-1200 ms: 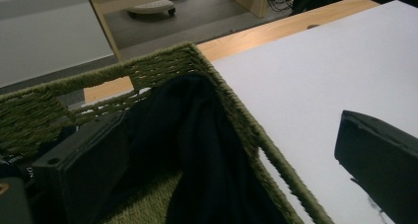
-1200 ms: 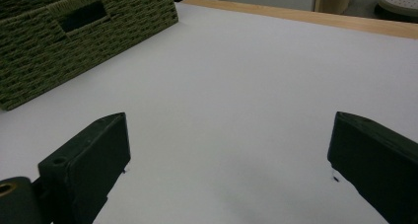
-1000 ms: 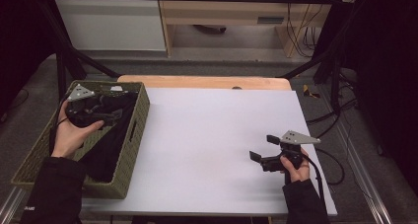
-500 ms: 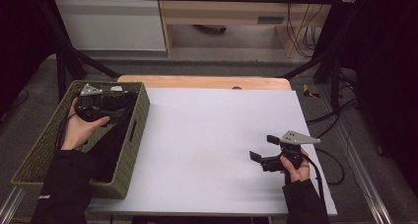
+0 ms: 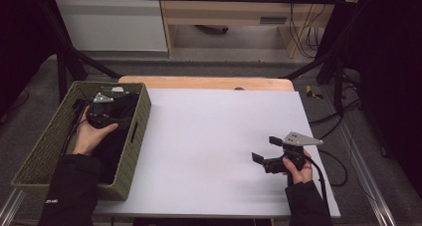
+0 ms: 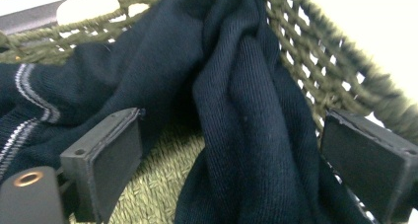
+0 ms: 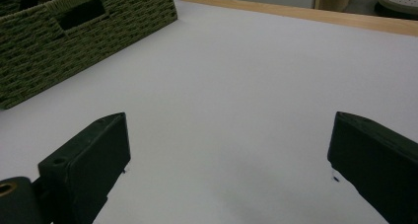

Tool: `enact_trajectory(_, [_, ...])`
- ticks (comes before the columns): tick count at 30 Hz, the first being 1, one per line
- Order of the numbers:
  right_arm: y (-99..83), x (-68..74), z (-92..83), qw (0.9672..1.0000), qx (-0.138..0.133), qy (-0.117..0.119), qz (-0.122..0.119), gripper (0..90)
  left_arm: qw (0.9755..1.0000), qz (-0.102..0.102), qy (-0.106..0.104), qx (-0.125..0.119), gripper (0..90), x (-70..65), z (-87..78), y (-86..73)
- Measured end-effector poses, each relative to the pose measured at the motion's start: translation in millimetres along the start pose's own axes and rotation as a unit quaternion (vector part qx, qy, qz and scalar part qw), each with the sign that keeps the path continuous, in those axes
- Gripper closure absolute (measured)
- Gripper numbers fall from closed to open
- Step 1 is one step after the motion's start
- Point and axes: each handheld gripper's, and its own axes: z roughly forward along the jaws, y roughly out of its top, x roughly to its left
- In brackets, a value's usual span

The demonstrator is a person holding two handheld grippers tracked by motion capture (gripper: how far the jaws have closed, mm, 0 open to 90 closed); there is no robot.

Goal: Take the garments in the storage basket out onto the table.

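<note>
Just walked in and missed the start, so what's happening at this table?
A person works two handheld grippers. The left gripper is down inside the green woven basket, its jaws just closing around a fold of dark navy knit garment without pinching it yet. The right gripper waits open over the white table.

No legible text, label, brand or number anywhere

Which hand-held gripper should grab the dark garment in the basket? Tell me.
Left. The left hand-held gripper is inside the basket, its jaws just closing around a fold of the dark garment. The right hand-held gripper sits over the table.
</note>
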Motion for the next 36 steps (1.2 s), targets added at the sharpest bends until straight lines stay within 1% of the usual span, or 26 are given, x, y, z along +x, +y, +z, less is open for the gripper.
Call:
enact_trajectory(2, [0.0,0.1,-0.1,1.0,0.0,0.0,0.0,2.6,0.9999,0.008,0.004,0.006,9.7,0.1,1.1,-1.1])
enact_trajectory(5, [0.3,-0.4,-0.8,1.0,0.0,-0.001,0.001,2.7,1.0,0.003,0.0,0.007,12.8,0.8,4.4,-4.4])
enact_trajectory(7, [0.4,-0.2,-1.0,1.0,-0.001,-0.001,0.001,2.6,0.9998,0.006,-0.004,0.02,15.5,0.0,8.5,-6.7])
enact_trajectory(8, [0.4,-0.2,-1.0,1.0,-0.001,-0.001,0.001,2.6,0.9995,0.013,-0.004,0.028,15.5,-0.9,10.5,-7.5])
enact_trajectory(9, [0.3,-0.2,-0.9,1.0,0.0,0.0,0.001,2.6,0.9994,0.016,-0.008,0.029,16.1,-2.4,12.2,-8.1])
enact_trajectory(10, [0.1,-0.2,-0.4,1.0,0.0,0.0,0.001,2.6,0.9992,0.022,-0.016,0.029,20.0,-5.2,13.8,-8.0])
enact_trajectory(11, [0.1,-0.2,-0.4,1.0,0.0,0.0,0.001,2.6,0.9992,0.022,-0.016,0.029,22.5,-5.2,13.8,-8.0])
enact_trajectory(12, [0.0,-0.2,-0.2,1.0,0.0,0.0,0.001,2.6,0.9993,0.019,-0.02,0.025,22.5,-6.1,14.4,-8.0])
enact_trajectory(14, [-0.1,-0.1,0.2,1.0,0.001,0.0,0.001,2.7,0.9992,0.018,-0.026,0.025,27.9,-6.6,15.9,-8.7])
enact_trajectory(17, [-0.1,-0.1,0.4,1.0,0.002,0.0,0.001,2.7,0.9987,0.016,-0.03,0.037,33.1,-7.4,20.2,-11.5])
enact_trajectory(18, [-0.1,-0.1,0.4,1.0,0.002,0.0,0.001,2.7,0.9985,0.019,-0.032,0.039,33.1,-7.3,21.4,-12.0])
enact_trajectory(20, [-0.1,-0.4,0.3,1.0,0.002,0.0,0.001,2.7,0.9982,0.012,-0.042,0.042,38.4,-7.5,22.1,-12.9])
enact_trajectory(21, [-0.1,-0.4,0.2,1.0,0.002,0.0,0.002,2.7,0.998,0.011,-0.044,0.043,42.9,-7.7,22.5,-13.2])
enact_trajectory(23, [0.0,-0.4,0.2,1.0,0.001,0.0,0.002,2.6,0.9978,0.011,-0.045,0.048,44.2,-8.3,23.8,-14.2])
enact_trajectory(25, [0.1,-0.4,-0.1,1.0,0.001,0.001,0.002,2.6,0.9973,0.014,-0.045,0.057,48.8,-8.5,25.5,-15.6])
enact_trajectory(26, [0.1,-0.6,-0.2,1.0,0.001,0.0,0.002,2.6,0.9964,0.018,-0.045,0.07,52.9,-8.8,27.4,-17.1])
enact_trajectory(27, [0.0,-0.7,-0.1,1.0,0.001,0.0,0.002,2.6,0.9964,0.018,-0.045,0.07,55.0,-8.8,27.4,-17.1])
enact_trajectory(29, [0.0,-0.7,0.2,1.0,0.001,0.0,0.002,2.6,0.9957,0.016,-0.048,0.077,56.6,-9.2,28.5,-18.0])
enact_trajectory(31, [-0.4,-0.5,0.9,1.0,0.003,0.0,0.002,2.6,0.9954,0.013,-0.051,0.08,62.8,-9.7,28.8,-18.3])
enact_trajectory(32, [-0.4,-0.5,0.9,1.0,0.003,0.0,0.002,2.6,0.9951,0.014,-0.052,0.083,62.8,-10.0,28.8,-18.2])
enact_trajectory(33, [-0.6,-0.4,1.3,1.0,0.004,0.0,0.004,2.7,0.9946,0.015,-0.054,0.087,67.4,-10.7,28.9,-18.0])
enact_trajectory(35, [-0.5,-0.4,1.2,1.0,0.004,0.0,0.004,2.7,0.9944,0.018,-0.056,0.088,70.9,-11.1,28.9,-18.0])
enact_trajectory(36, [-0.5,-0.5,1.0,1.0,0.003,0.0,0.003,2.7,0.994,0.012,-0.06,0.091,72.2,-11.3,28.6,-18.1])
